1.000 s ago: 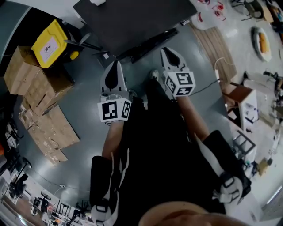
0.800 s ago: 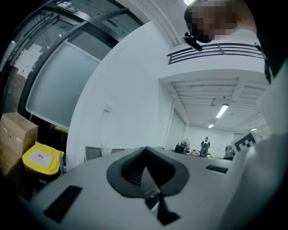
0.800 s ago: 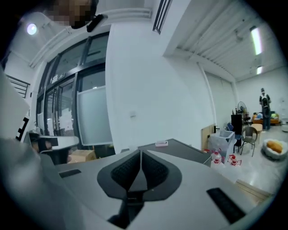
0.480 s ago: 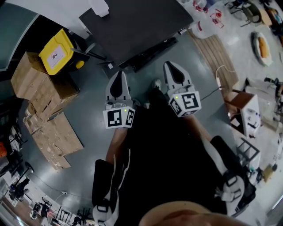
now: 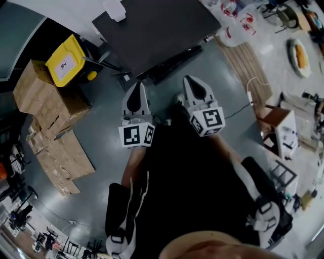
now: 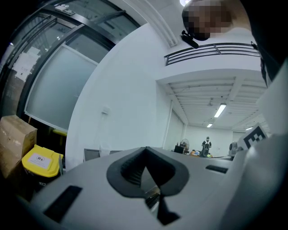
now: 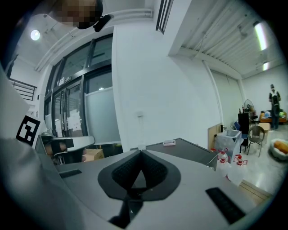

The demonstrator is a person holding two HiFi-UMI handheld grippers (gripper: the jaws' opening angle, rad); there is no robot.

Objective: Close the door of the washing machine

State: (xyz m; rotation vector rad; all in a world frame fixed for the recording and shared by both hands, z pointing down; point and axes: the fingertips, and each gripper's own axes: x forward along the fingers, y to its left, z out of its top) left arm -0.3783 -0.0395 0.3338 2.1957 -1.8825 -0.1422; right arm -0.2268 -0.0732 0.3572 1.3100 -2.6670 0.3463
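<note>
The washing machine (image 5: 157, 30) shows from above as a dark flat top at the upper middle; a dark bar (image 5: 169, 56) runs along its near edge, and I cannot tell whether that is the door. Both grippers point toward it from a short way off and touch nothing. My left gripper (image 5: 135, 87) is shut and empty, its tips (image 6: 145, 148) meeting. My right gripper (image 5: 190, 79) has just been closing with nothing between its jaws and is now shut (image 7: 140, 152). The machine's dark top (image 7: 193, 152) lies beyond it.
A yellow-lidded bin (image 5: 65, 59) and stacked cardboard boxes (image 5: 50, 126) stand on the left. A wooden board (image 5: 248, 55), bottles (image 5: 238, 9) and a small brown table (image 5: 276, 114) are on the right. The person's black-clad legs fill the lower middle.
The right gripper has shifted down the picture toward the person and now sits nearly level with the left one. The left gripper has kept still.
</note>
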